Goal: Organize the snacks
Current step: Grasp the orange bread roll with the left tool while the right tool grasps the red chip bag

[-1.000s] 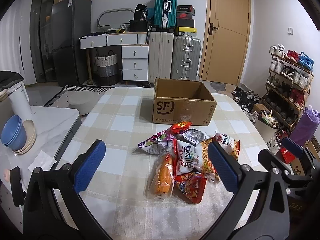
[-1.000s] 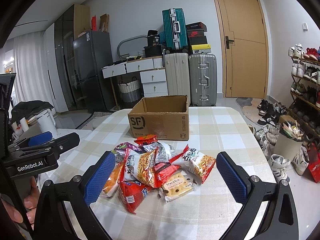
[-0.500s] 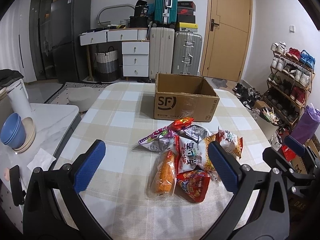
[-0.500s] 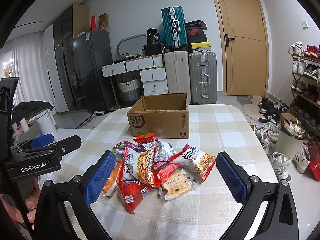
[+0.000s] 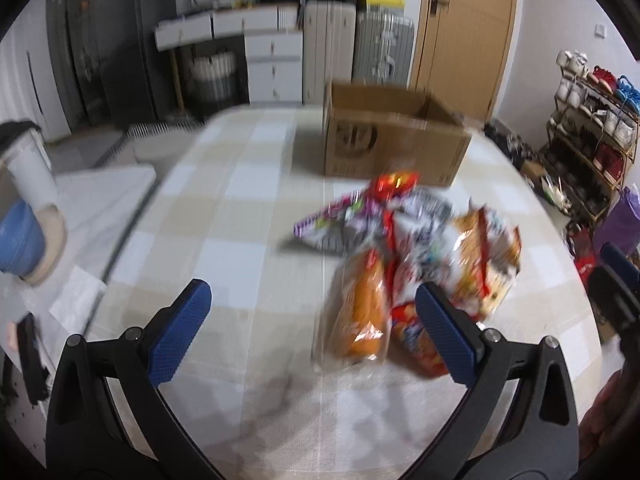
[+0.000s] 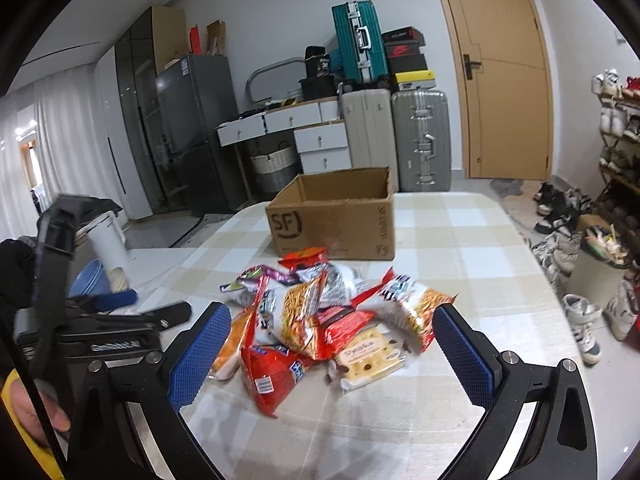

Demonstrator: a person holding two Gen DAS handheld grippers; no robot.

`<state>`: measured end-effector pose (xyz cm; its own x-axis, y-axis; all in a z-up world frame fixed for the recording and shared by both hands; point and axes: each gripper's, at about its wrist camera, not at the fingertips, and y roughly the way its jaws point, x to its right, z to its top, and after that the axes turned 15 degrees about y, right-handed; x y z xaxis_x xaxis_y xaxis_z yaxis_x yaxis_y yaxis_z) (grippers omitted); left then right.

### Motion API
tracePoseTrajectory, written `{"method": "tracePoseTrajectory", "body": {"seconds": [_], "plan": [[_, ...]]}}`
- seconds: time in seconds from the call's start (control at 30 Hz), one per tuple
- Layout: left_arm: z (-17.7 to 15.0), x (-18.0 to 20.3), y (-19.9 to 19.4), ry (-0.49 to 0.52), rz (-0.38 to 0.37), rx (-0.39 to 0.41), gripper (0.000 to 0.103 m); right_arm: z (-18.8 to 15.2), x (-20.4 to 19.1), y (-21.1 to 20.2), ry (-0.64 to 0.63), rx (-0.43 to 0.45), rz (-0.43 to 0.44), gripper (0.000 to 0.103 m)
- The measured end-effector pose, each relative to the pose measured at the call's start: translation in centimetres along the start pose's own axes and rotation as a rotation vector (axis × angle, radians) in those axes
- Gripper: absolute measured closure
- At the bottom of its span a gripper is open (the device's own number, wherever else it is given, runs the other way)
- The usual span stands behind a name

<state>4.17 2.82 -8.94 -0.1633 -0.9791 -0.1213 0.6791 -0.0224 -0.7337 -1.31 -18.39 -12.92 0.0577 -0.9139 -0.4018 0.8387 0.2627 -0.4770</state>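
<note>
Both grippers are spread wide with nothing between their blue pads: the left gripper (image 5: 312, 320) hovers over bare tablecloth, and the right gripper (image 6: 332, 344) hangs low over the near edge of the snack pile (image 6: 324, 320). Just ahead of the left gripper's right-hand finger lies an orange bread-like packet (image 5: 360, 312), with a red packet beside it partly hidden behind that pad. Between the right gripper's fingers sit a red packet (image 6: 268, 372) and a pale cheese-patterned cracker pack (image 6: 368, 356), both at the front of the heap. Beyond the pile, farther out from both tools, stands the open cardboard box (image 6: 336, 216) on the checked table (image 6: 460, 240); no snack shows inside it. This looks like the approach before a first pick. The next move probably calls for lowering one gripper onto a loose front packet, closing on a crinkly edge, then carrying it forward over the box rim.
</note>
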Motion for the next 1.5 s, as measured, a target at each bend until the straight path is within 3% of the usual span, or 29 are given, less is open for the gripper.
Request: {"method": "tracePoseTrajectory", "body": {"seconds": [0.13,0.33,0.47,0.73,0.83,0.87,1.37,1.5], "plan": [[-0.9,-0.4,3.0,0.006,-0.056,-0.057,0.001,-0.7,0.7,1.6,0.011,-0.038,0.018,0.0],[-1.1,-0.2,6.9,0.041,-0.069,-0.125,0.001,-1.7,1.6,4.5,0.05,-0.137,0.086,0.0],[-1.0,-0.5,9.0,0.025,-0.173,-0.158,0.001,-2.6,1.5,6.1,0.04,-0.189,0.111,0.0],[-0.8,-0.1,12.2,0.049,-0.316,-0.18,0.03,-4.3,1.3,8.6,0.04,-0.286,0.151,0.0],[-0.9,-0.6,12.6,0.036,-0.377,-0.162,0.055,-4.5,1.2,9.0,0.053,-0.302,0.157,0.0],[-0.9,-0.8,12.8,0.03,-0.402,-0.163,0.069,-4.6,1.2,9.1,0.058,-0.307,0.158,0.0],[-2.5,-4.4,10.2,-0.027,-0.414,-0.105,0.071,-4.9,-1.7,11.5,0.046,-0.374,0.179,0.0],[-3.0,-5.3,9.0,-0.04,-0.422,-0.084,0.071,-4.9,-2.1,12.7,0.059,-0.403,0.148,0.001]]}}
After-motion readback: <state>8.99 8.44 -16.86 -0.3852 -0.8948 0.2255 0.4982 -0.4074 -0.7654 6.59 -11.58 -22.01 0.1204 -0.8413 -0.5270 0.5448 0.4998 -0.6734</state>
